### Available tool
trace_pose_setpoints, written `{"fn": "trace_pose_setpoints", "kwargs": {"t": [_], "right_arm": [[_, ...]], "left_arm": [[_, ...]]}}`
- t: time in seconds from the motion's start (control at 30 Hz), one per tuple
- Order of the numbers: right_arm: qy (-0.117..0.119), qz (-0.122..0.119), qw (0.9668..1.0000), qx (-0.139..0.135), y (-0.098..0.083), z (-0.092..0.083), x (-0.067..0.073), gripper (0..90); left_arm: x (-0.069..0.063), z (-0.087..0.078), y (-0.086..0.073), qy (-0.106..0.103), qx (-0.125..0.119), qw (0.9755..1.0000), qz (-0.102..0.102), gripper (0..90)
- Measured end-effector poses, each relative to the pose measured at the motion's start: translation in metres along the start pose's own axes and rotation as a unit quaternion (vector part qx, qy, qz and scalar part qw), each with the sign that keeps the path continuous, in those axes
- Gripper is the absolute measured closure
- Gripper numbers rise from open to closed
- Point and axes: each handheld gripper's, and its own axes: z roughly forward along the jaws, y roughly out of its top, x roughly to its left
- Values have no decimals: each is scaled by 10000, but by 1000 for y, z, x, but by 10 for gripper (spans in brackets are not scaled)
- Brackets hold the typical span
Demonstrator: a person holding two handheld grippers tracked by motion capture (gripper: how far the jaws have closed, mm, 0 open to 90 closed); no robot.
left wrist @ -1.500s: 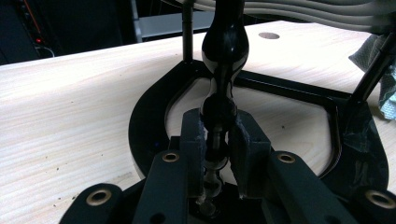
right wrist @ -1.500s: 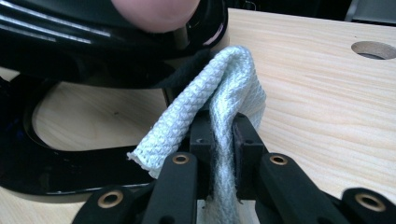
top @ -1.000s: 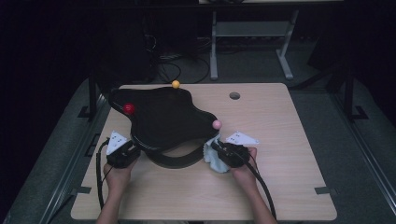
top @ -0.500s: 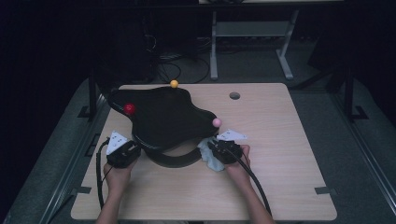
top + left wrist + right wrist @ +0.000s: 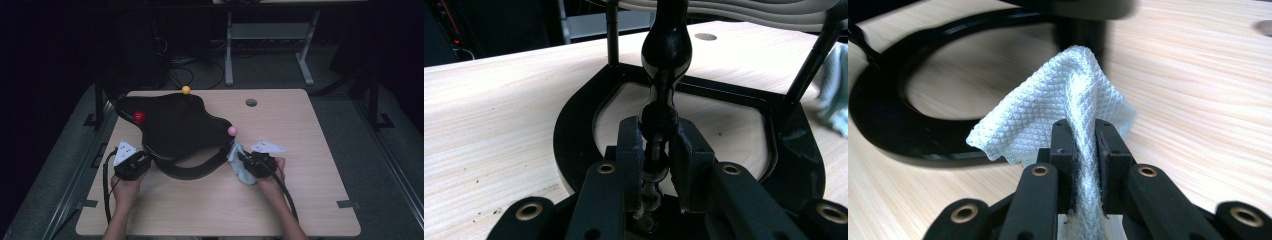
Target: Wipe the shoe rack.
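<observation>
Gripping a white waffle-weave cloth [image 5: 1068, 105], the right tongs [image 5: 1087, 131] have their jaws pinched on its bunched fold, the free corner fanning toward 10 o'clock against the black stand [image 5: 175, 127]. In the high view the cloth [image 5: 239, 165] lies at the stand's 4 o'clock edge, just below a pink ball [image 5: 232, 131]. The left tongs [image 5: 142, 159] sit at the stand's 7 o'clock side, jaws clamped on a glossy black beaded post [image 5: 664, 65] rising from its ring base [image 5: 574, 135] on the desk [image 5: 300, 135]
</observation>
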Motion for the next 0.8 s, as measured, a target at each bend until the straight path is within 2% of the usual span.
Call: {"fn": "trace_pose_setpoints", "kwargs": {"t": [0.13, 0.2, 0.23, 0.27, 0.33, 0.37, 0.4, 0.43, 0.57, 0.67, 0.8], "right_arm": [[-247, 216, 9994, -51, -4, -18, -25, 804], [-416, 224, 9989, -28, -6, -30, -41, 803], [-416, 224, 9989, -28, -6, -30, -41, 803], [-501, 247, 9984, -7, -8, -42, -55, 803], [-611, 293, 9977, 19, -11, -53, -66, 802], [-611, 293, 9977, 19, -11, -53, -66, 802], [-729, 318, 9968, 68, -18, -66, -82, 799], [-784, 301, 9964, 83, -20, -70, -87, 799], [-851, 516, 9950, 109, -32, -83, -104, 783], [-903, 591, 9941, 139, -38, -87, -111, 765], [-900, 620, 9939, 162, -47, -90, -113, 630]], "left_arm": [[0, 0, 0, -5, -3, 10000, -6, 757], [0, 0, 0, -2, 1, 10000, -3, 756], [0, 0, 0, -10, 7, 10000, 1, 756], [-1, 0, 0, -10, 9, 10000, 12, 757], [-1, 0, 0, -16, 11, 10000, 5, 756], [-1, 0, 0, -16, 11, 10000, 5, 756], [-1, 0, 0, -8, 16, 10000, 12, 756], [-1, 0, 0, -16, 16, 10000, 11, 756], [-1, -1, 0, -14, 15, 10000, 0, 756], [-2, -1, 0, -28, 23, 10000, 6, 756], [-2, -1, 0, -40, 13, 10000, -13, 754]]}}
